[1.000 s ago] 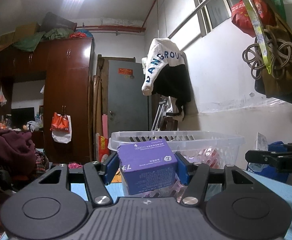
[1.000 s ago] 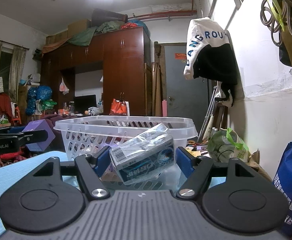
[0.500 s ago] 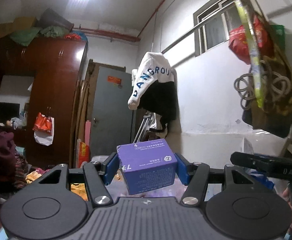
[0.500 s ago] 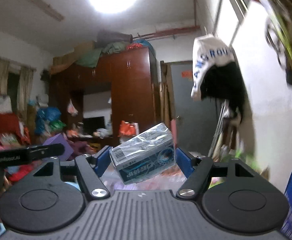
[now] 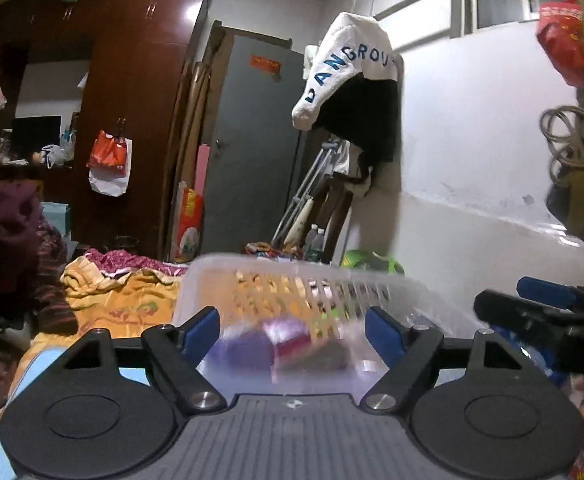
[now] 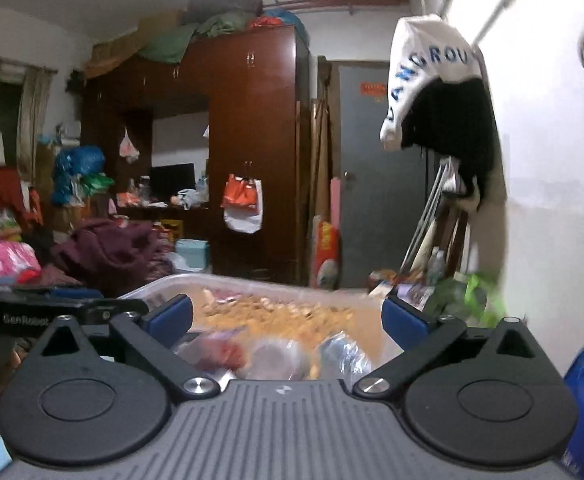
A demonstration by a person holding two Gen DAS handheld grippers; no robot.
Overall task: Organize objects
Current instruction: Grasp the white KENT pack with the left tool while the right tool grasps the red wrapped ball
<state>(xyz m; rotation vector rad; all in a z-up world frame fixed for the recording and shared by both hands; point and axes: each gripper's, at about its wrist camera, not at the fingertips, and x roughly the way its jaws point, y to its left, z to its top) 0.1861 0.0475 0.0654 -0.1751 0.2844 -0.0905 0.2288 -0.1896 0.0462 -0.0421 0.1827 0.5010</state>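
Though blurred, basket (image 5: 292,276) contents indistinct.

White slotted plastic basket (image 5: 292,276), translucent, near centre. Inside it a blurred purple box (image 5: 252,350) beside something pink-red; from the right wrist view a blue-and-silver wrapped packet (image 6: 345,354) lies in the basket too. Left gripper (image 5: 292,330): black body, blue pads (image 5: 200,330). Right gripper (image 6: 288,318): same black with blue pads. Far left, a dark red-brown wardrobe (image 5: 132,100) with an orange-and-white bag (image 5: 108,164) hanging on it. Grey door (image 5: 248,140) with a red notice. White and black jacket (image 5: 351,88), blue lettering, on the white right-hand wall. Orange patterned cloth (image 5: 124,300) at near left; maroon cloth (image 5: 4,240) beyond it.
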